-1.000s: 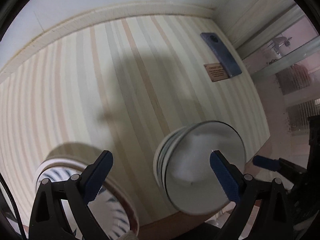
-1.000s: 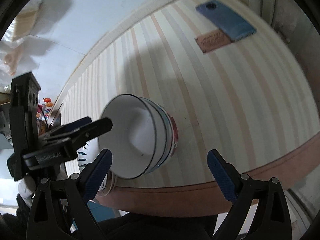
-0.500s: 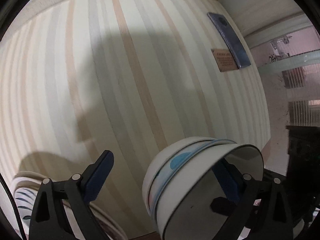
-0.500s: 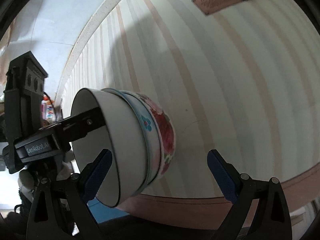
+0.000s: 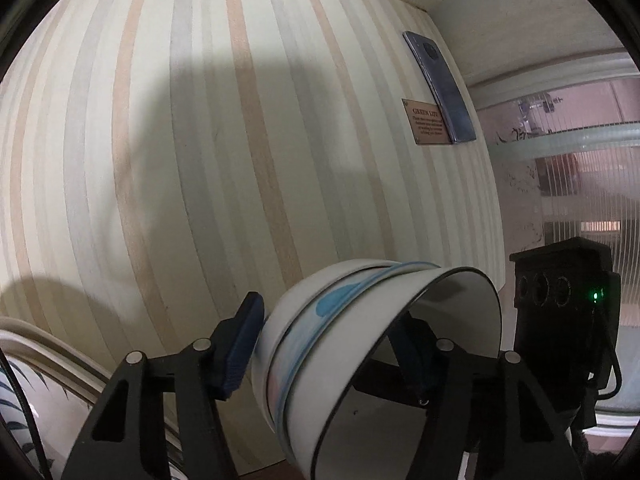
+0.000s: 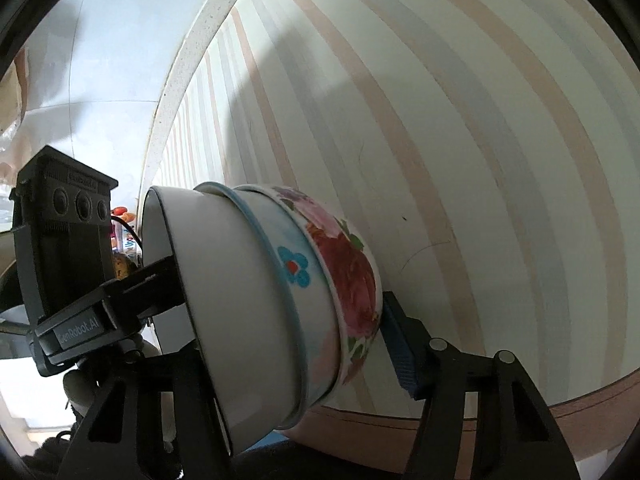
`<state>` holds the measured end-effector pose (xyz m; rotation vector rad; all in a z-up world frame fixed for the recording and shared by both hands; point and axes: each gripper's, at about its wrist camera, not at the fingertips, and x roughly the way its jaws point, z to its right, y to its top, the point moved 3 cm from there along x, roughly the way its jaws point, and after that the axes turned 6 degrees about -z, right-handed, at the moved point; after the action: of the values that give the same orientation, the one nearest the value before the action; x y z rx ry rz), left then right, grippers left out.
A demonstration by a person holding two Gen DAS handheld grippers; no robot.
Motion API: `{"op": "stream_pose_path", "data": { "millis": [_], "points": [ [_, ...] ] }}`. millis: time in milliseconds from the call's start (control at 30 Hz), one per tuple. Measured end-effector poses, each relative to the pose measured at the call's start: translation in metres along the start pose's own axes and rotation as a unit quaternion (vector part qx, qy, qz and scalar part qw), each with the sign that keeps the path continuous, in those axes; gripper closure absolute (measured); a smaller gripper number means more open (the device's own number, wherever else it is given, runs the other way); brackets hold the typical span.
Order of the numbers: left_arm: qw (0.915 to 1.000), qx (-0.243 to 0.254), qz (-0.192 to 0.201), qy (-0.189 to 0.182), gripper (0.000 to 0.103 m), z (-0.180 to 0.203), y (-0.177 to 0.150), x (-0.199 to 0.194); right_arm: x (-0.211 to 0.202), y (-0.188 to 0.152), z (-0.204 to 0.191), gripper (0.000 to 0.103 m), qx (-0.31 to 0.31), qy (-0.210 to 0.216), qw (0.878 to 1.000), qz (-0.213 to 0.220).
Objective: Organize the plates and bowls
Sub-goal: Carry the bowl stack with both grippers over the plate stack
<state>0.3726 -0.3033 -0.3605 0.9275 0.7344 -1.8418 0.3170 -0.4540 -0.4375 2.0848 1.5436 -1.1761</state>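
A stack of three nested bowls (image 5: 360, 360) is held tilted on its side above the striped table: a white inner bowl, a blue-flowered middle one, a red-flowered outer one (image 6: 348, 280). My left gripper (image 5: 328, 356) is shut on the stack, one finger outside the base and one inside the rim. My right gripper (image 6: 304, 356) is shut on the same stack (image 6: 260, 312), its right finger against the floral base. A plate with dark leaf pattern (image 5: 36, 400) lies at the lower left in the left wrist view.
A blue phone (image 5: 440, 84) and a small brown plaque (image 5: 428, 122) lie at the table's far right. The table's front edge (image 6: 560, 412) runs close below the bowls. A glass partition (image 5: 568, 160) stands to the right.
Both grippers have closed in on the bowl stack; their fingers were wide apart before. The stack now sits larger and closer in both views, tilted further.
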Motion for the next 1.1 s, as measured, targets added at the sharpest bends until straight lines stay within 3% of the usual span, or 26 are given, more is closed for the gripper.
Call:
{"op": "stream_pose_path", "data": {
  "millis": [567, 933, 1100],
  "points": [
    [0.9993, -0.035, 0.01, 0.012, 0.044, -0.01, -0.014, -0.017, -0.006, -0.014, -0.01, 0.041, -0.014, -0.018, 1.0, -0.007],
    [0.9966, -0.058, 0.056, 0.014, 0.044, -0.026, -0.029, -0.068, -0.016, -0.011, -0.063, 0.041, -0.056, -0.006, 0.998, -0.012],
    [0.9933, -0.084, 0.077, 0.02, 0.044, -0.047, -0.043, -0.09, 0.0, -0.012, -0.096, 0.041, -0.085, -0.004, 0.996, -0.032]
  ]
}}
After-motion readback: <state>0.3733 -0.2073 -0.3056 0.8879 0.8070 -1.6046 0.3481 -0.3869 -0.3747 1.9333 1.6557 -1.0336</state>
